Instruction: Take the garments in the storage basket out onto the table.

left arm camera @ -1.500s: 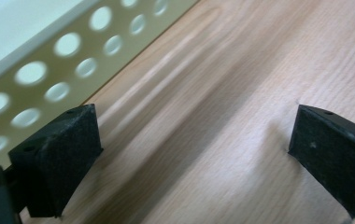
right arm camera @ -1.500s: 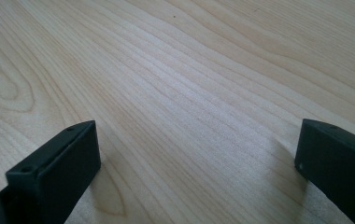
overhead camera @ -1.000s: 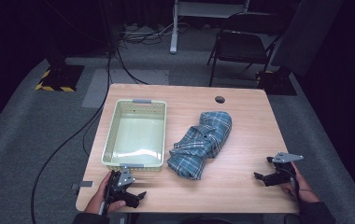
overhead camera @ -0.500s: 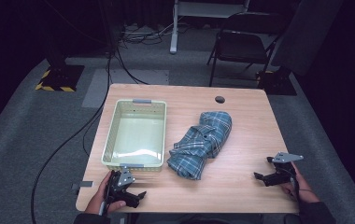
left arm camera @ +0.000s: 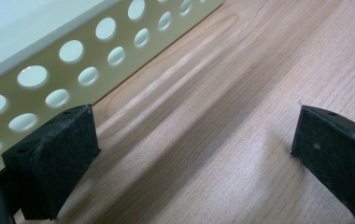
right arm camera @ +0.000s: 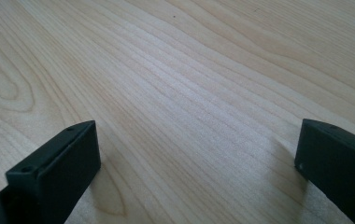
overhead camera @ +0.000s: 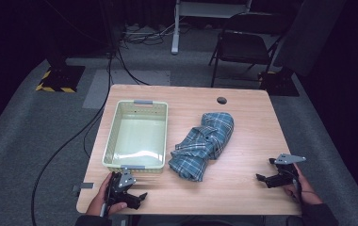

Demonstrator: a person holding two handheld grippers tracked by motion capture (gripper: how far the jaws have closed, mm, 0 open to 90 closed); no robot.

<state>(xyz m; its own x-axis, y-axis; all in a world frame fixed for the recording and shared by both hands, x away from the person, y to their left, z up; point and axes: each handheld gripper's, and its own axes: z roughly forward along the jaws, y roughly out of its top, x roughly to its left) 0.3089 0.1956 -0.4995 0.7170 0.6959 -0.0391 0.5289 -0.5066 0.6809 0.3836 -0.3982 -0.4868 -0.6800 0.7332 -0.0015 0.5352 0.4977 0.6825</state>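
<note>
Wood-grain table [overhead camera: 243, 183] carries everything in play, ordered here from biggest to smallest. Largest on it is the pale green basket [overhead camera: 136, 106], a perforated rectangular tub on the left half of the tabletop with grey handles at its near and far rims; in the left gripper view its holed wall [left arm camera: 91, 51] runs across the upper left, just beside the left jaw, and whether it touches that jaw I cannot tell. Next comes the plaid shirt [overhead camera: 203, 145], a crumpled blue-and-white bundle lying near the middle of the table, just right of the basket and apart from both grippers. Smaller is the left gripper [overhead camera: 131, 194], held in a hand at the near left edge, just in front of the basket's near wall; its own view shows the two black jaws spread wide with bare wood between them, gripping nothing [left arm camera: 194, 154]. Right gripper [overhead camera: 270, 170] sits at the near right edge, well apart from the shirt, its jaws likewise released and wide over bare tabletop [right arm camera: 196, 154]. Smallest is the dark round hole [overhead camera: 222, 100] near the far edge.
</note>
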